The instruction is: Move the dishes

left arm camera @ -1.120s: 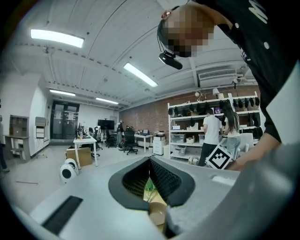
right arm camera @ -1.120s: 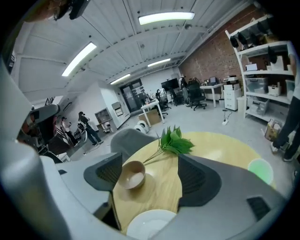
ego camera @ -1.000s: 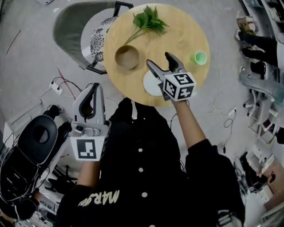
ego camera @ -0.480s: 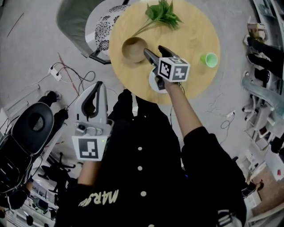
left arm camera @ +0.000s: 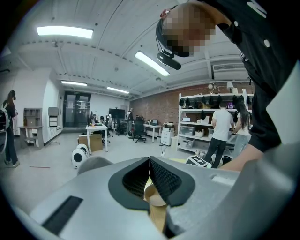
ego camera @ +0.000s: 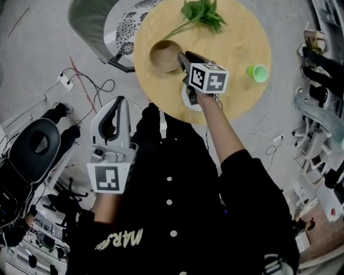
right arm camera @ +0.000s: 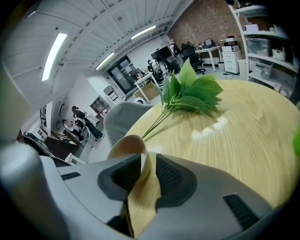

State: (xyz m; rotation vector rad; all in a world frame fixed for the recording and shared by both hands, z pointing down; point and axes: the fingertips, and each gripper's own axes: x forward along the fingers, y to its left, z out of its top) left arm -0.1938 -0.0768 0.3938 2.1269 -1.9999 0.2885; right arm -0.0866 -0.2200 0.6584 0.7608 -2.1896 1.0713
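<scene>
Your right gripper has just been closing and now pinches the near rim of the wooden bowl on the round table, so the grasp looks made and lifting it level comes next, while your left gripper hangs off the table, jaws together.

The round table is barest through its middle and out towards the right edge, where only a small green cup stands at the rim. A wooden bowl crowds the left edge, a leafy sprig lies across the far edge, and a white plate sits at the near edge. A chair stands close against the table's far left side, and cables trail over the floor beside it.
</scene>
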